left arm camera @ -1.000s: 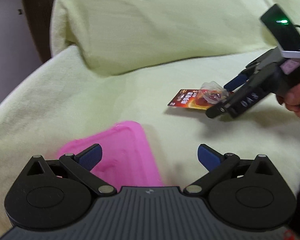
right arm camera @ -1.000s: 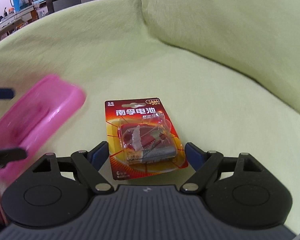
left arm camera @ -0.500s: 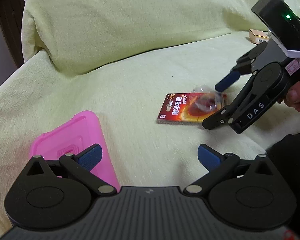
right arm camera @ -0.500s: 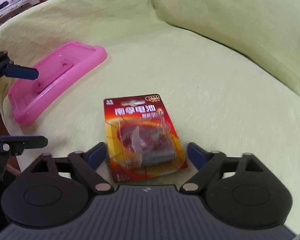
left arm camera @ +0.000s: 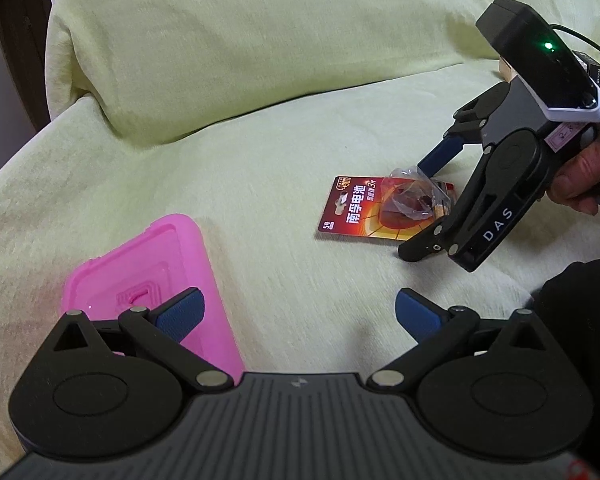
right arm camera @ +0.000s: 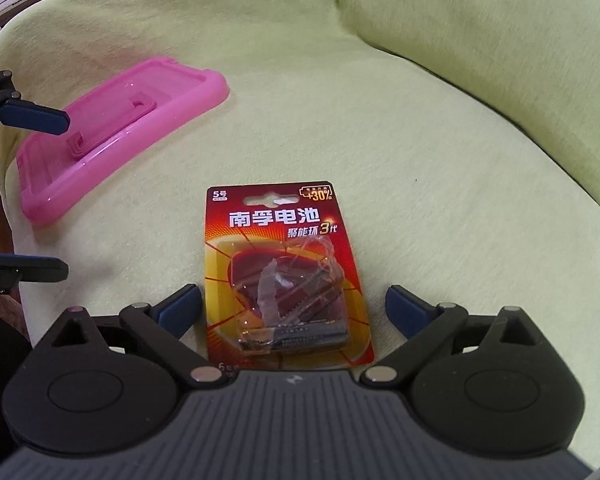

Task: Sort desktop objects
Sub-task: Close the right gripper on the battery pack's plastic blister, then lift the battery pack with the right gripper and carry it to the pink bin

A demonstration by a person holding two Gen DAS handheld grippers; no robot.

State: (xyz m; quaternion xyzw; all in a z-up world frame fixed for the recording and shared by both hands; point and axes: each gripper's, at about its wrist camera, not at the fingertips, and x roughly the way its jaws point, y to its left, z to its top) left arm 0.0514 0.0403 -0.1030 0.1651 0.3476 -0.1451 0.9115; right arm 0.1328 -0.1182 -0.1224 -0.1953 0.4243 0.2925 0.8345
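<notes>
A red battery blister pack [right arm camera: 284, 272] with torn clear plastic lies flat on the light green sofa seat. My right gripper [right arm camera: 292, 308] is open and low over it, one finger on each side of the pack's near end. In the left wrist view the same pack [left arm camera: 372, 212] sits between the right gripper's [left arm camera: 428, 200] spread fingers, with a hand [left arm camera: 584, 176] on its handle. A pink tray [left arm camera: 148, 280] lies left of the pack. My left gripper [left arm camera: 298, 314] is open and empty, its left finger over the tray's near corner. The right wrist view shows the tray [right arm camera: 120, 128] and left gripper [right arm camera: 40, 194].
The sofa's back cushion [left arm camera: 260, 40] rises behind the seat. The seat's rounded edge [right arm camera: 8, 184] drops off just beyond the pink tray. A small tan box [left arm camera: 506, 70] lies far right on the seat. A dark sleeve [left arm camera: 580, 300] is at lower right.
My left gripper has drawn back from the pink tray, which now lies more to its left. The right gripper stays open, straddling the battery pack, slightly lower.
</notes>
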